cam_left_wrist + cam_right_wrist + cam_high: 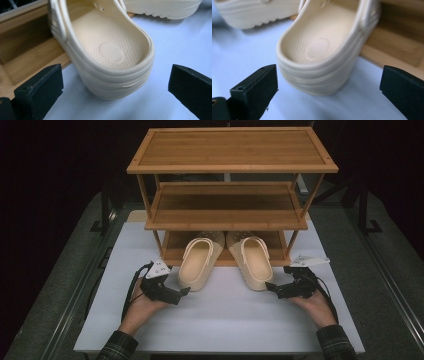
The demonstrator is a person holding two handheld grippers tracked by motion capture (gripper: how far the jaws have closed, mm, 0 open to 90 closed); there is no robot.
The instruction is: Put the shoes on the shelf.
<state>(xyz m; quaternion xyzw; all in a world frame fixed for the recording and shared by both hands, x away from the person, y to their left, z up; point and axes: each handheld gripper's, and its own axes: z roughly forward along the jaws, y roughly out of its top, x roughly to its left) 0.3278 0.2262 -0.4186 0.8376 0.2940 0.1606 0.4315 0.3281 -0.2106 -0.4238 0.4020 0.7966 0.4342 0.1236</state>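
Note:
Two cream clogs lie side by side, toes on the bottom board of a wooden rack [231,166] and heels on the white table [225,320]. My left gripper [186,291] sits just behind and left of the left clog [197,262]. In the left gripper view its jaws [115,77] stand wide apart with that clog's heel [107,47] ahead between them, untouched. My right gripper [269,287] mirrors it by the right clog [255,262]. Its jaws [328,75] are open, and the heel [317,45] lies just beyond them.
The rack has three wooden shelves; the upper two [227,202] are bare. Its bottom board [30,57] [392,42] lies close beside each clog. The other clog's sole shows across each gripper view [162,8] [257,12]. Dark floor surrounds the table.

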